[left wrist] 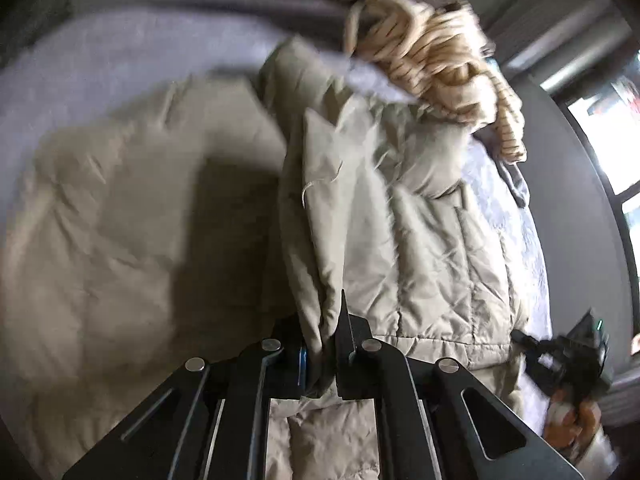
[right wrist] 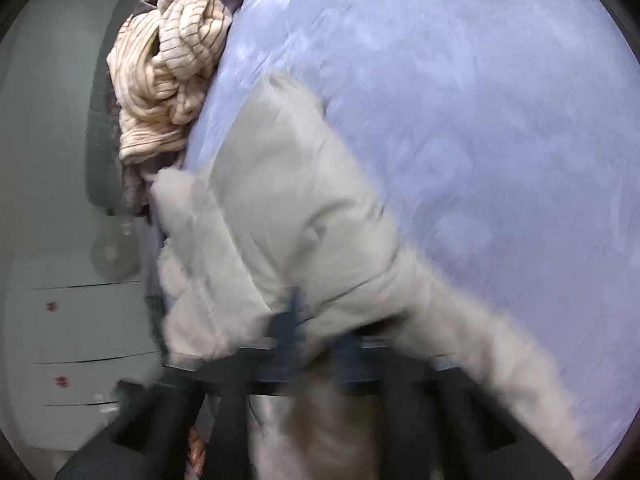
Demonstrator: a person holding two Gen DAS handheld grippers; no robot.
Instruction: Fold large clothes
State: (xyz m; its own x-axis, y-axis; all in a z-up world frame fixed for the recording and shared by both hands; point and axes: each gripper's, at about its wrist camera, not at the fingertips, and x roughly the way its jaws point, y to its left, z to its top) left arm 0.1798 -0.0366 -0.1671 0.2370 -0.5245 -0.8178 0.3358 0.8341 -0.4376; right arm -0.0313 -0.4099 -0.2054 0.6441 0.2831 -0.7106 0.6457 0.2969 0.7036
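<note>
Now | left gripper [left wrist: 322,354] pinching puffy quilted beige jacket [left wrist: 420,240]

Daylight enters from a blown-out window [left wrist: 600,136] at the right of the left wrist view, casting a dark shadow across the puffer coat [left wrist: 420,220]. Both fisheye views bend at their black rims. The right wrist view is heavily motion-blurred.

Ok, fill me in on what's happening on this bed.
A person is folding a beige quilted jacket on a bed with a lilac sheet. The left gripper is shut on a raised fold of the jacket. The right gripper, blurred, also appears clamped on it. A striped cream garment lies bunched at the bed's edge, unfolded.
</note>
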